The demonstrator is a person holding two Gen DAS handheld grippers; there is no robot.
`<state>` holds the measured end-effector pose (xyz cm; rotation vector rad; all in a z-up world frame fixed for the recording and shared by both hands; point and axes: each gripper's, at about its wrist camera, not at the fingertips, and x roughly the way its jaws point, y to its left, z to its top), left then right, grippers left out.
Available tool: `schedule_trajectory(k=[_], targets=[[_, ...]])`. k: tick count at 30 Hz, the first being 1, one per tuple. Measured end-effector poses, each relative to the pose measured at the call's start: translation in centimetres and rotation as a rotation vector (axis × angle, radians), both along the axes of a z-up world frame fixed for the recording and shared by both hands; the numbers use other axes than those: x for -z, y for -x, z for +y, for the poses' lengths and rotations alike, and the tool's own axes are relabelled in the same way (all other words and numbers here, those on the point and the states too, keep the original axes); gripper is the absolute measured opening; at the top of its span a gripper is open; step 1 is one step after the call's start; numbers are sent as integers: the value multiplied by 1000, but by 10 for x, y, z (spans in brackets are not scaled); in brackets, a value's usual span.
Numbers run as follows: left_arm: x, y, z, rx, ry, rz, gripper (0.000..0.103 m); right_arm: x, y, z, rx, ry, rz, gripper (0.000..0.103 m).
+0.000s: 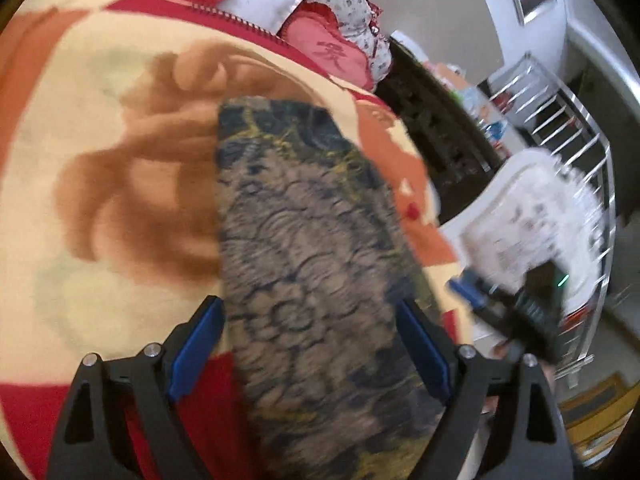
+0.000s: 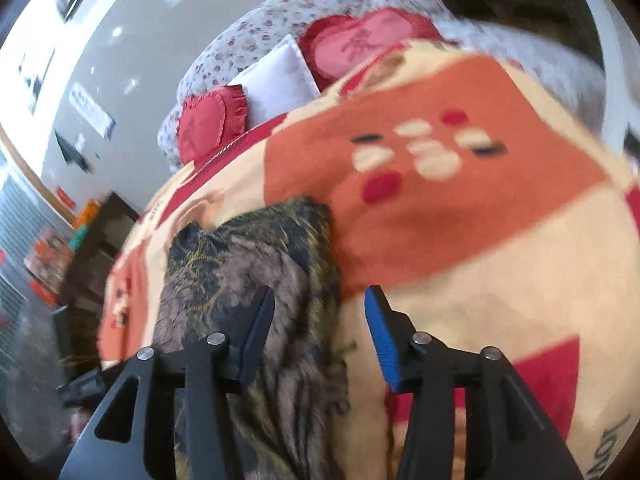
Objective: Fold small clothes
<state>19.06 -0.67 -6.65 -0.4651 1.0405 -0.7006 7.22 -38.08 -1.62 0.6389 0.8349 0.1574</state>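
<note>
The dark patterned cloth is left folded on the blanket; left gripper and right gripper are spread, empty. Next, probably, another fold.

Both wrist views: bright, even indoor light with soft shadows. Ceiling lamps glare off the glossy wall in the right view. Motion blur smears both frames, strongest toward their right sides. Fisheye curvature bends the margins; corners vignette to black.
</note>
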Motion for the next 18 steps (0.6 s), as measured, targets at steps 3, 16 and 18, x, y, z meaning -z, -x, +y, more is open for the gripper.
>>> schedule_trajectory(k=[3,16,18], targets=[[4,-7,1,-2,61,50,89,20,7,-10,16,-137,1,58],[10,-17,7,-152,-18,89,32,65,-25,23,-160,-296,29,61],[5,-12,6,-164,-42,73,26,64,-30,29,-200,-278,46,53]])
